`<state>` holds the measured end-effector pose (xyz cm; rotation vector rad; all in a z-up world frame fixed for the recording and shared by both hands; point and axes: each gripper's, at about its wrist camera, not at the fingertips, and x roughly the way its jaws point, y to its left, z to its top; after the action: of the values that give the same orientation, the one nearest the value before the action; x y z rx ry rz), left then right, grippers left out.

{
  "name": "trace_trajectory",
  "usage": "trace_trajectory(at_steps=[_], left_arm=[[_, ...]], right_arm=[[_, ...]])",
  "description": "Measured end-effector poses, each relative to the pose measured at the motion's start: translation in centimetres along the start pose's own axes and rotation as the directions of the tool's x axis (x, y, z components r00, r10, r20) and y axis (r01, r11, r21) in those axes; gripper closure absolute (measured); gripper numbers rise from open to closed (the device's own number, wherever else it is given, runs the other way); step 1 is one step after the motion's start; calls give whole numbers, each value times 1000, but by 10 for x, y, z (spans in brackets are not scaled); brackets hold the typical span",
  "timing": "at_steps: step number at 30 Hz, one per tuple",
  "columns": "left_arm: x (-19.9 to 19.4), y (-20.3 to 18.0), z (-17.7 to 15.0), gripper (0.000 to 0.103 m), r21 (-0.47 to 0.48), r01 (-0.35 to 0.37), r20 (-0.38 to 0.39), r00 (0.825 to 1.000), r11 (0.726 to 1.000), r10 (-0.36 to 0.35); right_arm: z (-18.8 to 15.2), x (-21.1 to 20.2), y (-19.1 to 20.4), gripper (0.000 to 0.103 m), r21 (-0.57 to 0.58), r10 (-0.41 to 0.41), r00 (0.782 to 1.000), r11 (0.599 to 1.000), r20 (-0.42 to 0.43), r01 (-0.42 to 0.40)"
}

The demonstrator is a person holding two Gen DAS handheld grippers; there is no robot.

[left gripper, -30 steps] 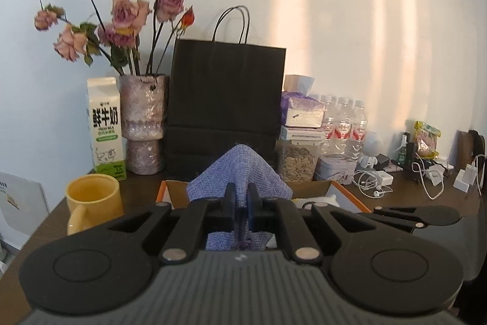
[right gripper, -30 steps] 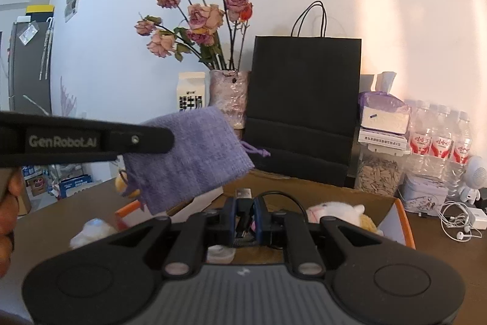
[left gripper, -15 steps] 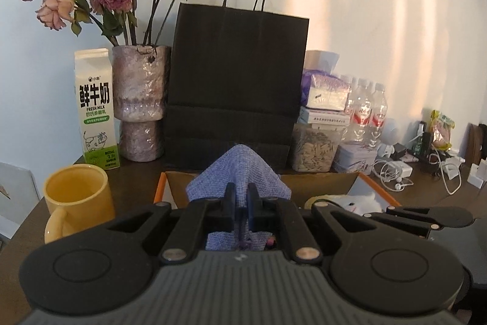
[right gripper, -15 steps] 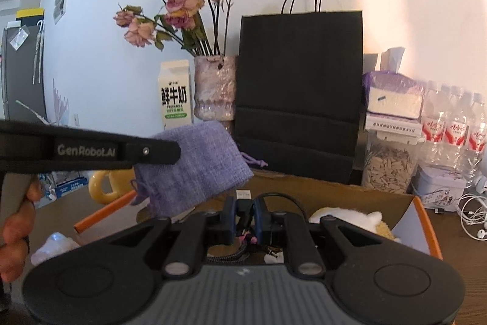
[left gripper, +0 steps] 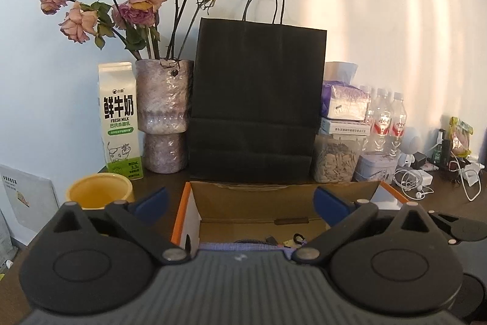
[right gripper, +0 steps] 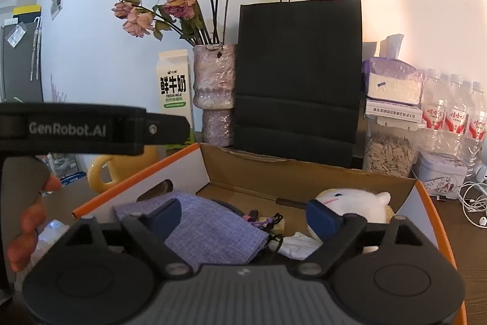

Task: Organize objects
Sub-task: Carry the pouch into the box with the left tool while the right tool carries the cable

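While both grippers hang over the open cardboard box with orange rims [right gripper: 322, 175], each has just spread its jaws wide and grips nothing.

Left wrist view, left to right:
- A yellow ceramic mug [left gripper: 99, 191] stands on the dark wooden table [left gripper: 441, 188], just outside the box's left wall.
- The left gripper [left gripper: 240, 203] points over the box; its blue-padded fingers [left gripper: 152, 200] stand far apart with bare cardboard between them.
- The lilac woven drawstring pouch [left gripper: 240, 246] shows only as a thin strip at the gripper body's upper edge, below the fingertips and touching neither pad.

Right wrist view, left to right:
- A person's hand [right gripper: 29, 221] holds the left gripper's handle at the left edge.
- The pouch lies flat on the box floor in the left part of the box, its drawstring end toward the middle. The right gripper [right gripper: 243, 218] has its left pad in front of the pouch; contact cannot be confirmed.
- A crumpled white tissue [right gripper: 296, 245] lies on the floor between the fingers.
- A white plush toy [right gripper: 356, 200] rests in the box's right part, behind the right pad.

Behind the box, left to right: a white-and-green milk carton [right gripper: 175, 95], a mauve vase of dried roses [right gripper: 214, 93], a black paper carrier bag [right gripper: 296, 75].
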<state>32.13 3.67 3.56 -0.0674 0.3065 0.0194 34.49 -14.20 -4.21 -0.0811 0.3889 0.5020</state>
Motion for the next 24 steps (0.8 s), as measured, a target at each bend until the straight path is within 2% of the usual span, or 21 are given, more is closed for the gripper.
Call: trace_trajectory(at_steps=[9,13,24], left_arm=[[0,-1,-1,0,-1,2,-7,1000,1000,-2],[-5,0,0,0,-11,1,-7,1000,1000,-1],[-38,0,0,0,-24,2,8,1000,1000,-2]], right_arm=[[0,-2,1,10,2,1,1000,1000,2,-1],[0,-7,3,2,3,0,1000,1000,10,0],[-2,-32,9,0,3,-10,1000,1000,15,10]])
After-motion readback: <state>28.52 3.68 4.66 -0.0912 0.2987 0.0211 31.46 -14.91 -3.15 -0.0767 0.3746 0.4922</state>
